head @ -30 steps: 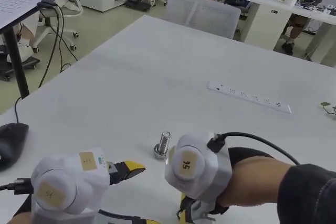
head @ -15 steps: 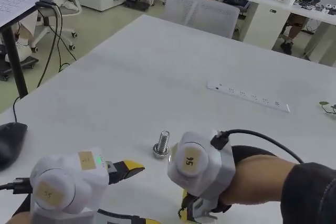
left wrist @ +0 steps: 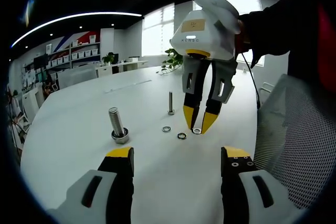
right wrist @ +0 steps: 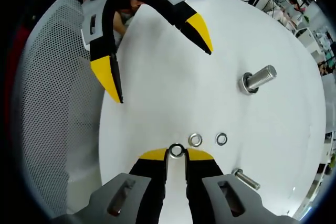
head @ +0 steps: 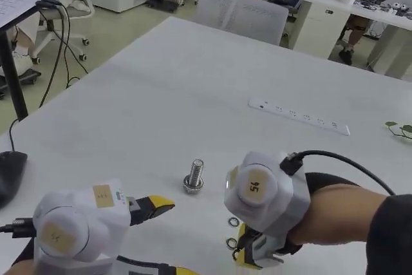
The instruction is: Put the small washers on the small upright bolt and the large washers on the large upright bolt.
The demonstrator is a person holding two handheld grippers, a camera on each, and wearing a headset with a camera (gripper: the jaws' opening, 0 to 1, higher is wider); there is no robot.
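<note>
The large upright bolt stands mid-table. The thin small bolt stands beyond it. Two loose washers lie flat on the table between the bolts, also seen in the right gripper view. My right gripper points down at the table, its yellow tips shut on a third washer. My left gripper hovers open near the front edge, nothing between its jaws.
A white power strip lies across the far side of the table. A dark mouse sits at the left edge. A mesh office chair stands behind the table, and another chair back is close by the grippers.
My right gripper has shifted to the right, uncovering two washers on the table beside it. The left gripper has barely moved.
</note>
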